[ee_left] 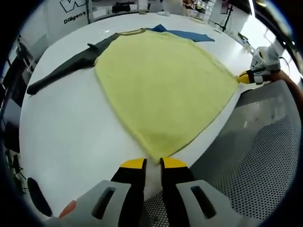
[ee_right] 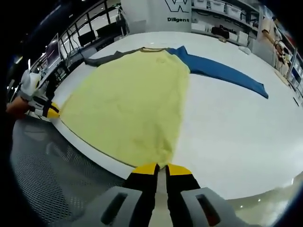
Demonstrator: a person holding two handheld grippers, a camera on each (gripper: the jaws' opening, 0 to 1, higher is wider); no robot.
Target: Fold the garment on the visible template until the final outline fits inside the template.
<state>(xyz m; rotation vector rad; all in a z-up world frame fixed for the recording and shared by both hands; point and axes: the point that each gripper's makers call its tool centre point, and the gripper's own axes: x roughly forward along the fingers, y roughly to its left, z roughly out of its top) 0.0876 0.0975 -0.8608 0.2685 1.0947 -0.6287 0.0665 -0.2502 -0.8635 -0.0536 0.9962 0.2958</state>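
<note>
Your left gripper (ee_left: 152, 163) pinches one hem corner of the pale yellow knit garment (ee_left: 163, 85) | your right gripper (ee_right: 161, 166) clamps the other corner | garment lies spread flat on the white table (ee_left: 66, 127), dark grey sleeve (ee_left: 71, 66) and blue sleeve (ee_right: 222, 71) outstretched

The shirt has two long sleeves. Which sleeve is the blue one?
The blue sleeve lies stretched across the white table on the side of the right gripper. The other sleeve is dark grey, on the left gripper's side.

Your garment (ee_left: 161, 90) is pale yellow, with one dark grey sleeve (ee_left: 66, 66) and one blue sleeve (ee_right: 222, 71), on a white bench (ee_right: 236, 142).
</note>
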